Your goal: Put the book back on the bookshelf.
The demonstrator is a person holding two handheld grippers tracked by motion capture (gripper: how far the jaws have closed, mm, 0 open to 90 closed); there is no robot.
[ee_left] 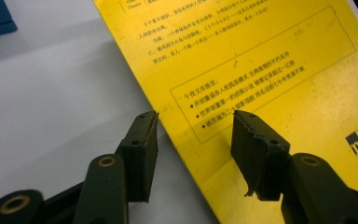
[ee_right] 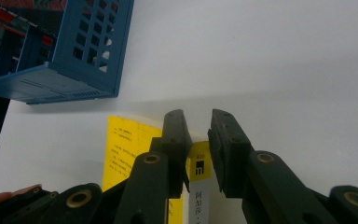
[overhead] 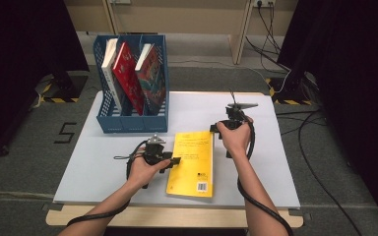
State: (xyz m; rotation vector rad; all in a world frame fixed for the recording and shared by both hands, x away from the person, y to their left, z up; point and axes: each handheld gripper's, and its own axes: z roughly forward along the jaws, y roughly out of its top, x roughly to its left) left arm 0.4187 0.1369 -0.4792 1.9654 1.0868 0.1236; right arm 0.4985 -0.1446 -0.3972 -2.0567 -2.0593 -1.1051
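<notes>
Room: dark curtains are hanging on both sides, grey carpet floor (overhead: 24, 147) is carrying a black "5" marking (overhead: 65, 132), and yellow-black hazard tape (overhead: 54, 100) is running around the stand bases. Cables (overhead: 315, 147) are trailing across the floor on the right, and a beige wall panel is sitting at the back.

Surface: white rectangular tabletop (overhead: 103, 162) with a light wooden front edge.

Far left of the table: blue perforated plastic file rack (overhead: 109, 123) is standing upright, holding three leaning books, a white one, a red one (overhead: 128, 76) and a red-green illustrated one (overhead: 152, 76), one per compartment.

Left gripper (overhead: 174, 161) is sitting at the left long edge of the yellow paperback book (overhead: 193, 162). In the left gripper view the jaws are spread apart, one over bare table, the other over the yellow cover (ee_left: 261, 70); nothing is being gripped.

The book is lying flat, back cover up, near the middle front of the table, barcode toward the person.

Right gripper (overhead: 219, 129) is sitting at the book's far right corner. In the right gripper view (ee_right: 198, 140) its jaws are standing apart with a narrow gap, straddling the book's spine edge (ee_right: 199, 186); I cannot tell whether they are pinching it.
</notes>
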